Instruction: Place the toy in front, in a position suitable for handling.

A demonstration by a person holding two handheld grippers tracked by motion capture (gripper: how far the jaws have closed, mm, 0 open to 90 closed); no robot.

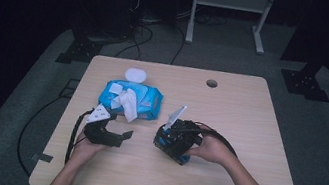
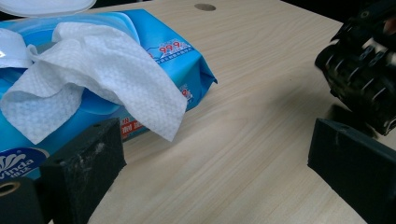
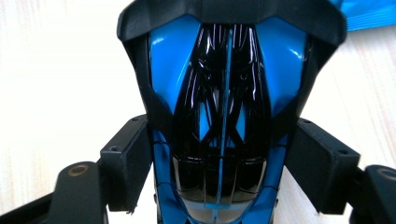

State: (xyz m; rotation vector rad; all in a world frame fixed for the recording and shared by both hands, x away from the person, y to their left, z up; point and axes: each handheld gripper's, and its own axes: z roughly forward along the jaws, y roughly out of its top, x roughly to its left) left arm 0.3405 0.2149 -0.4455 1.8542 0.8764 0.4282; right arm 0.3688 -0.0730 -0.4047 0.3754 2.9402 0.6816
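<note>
The right gripper point(image 1: 174, 147) grips a blue-and-black toy car point(image 3: 224, 116); the left gripper's point(image 1: 117, 138) jaws are open. The wipe point(image 2: 102, 88) sticks out of the wet-wipe pack point(image 1: 143, 100) unpulled, so wiping seems not begun.

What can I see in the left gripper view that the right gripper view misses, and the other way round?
The left gripper view alone shows the white wet wipe pulled out of its pack, the hole in the tabletop, and the left tongs standing open over bare wood. The right gripper view alone shows a glossy blue and black toy car close up, clamped between the right tongs. Both show the light wooden table and part of the blue wipes pack.
</note>
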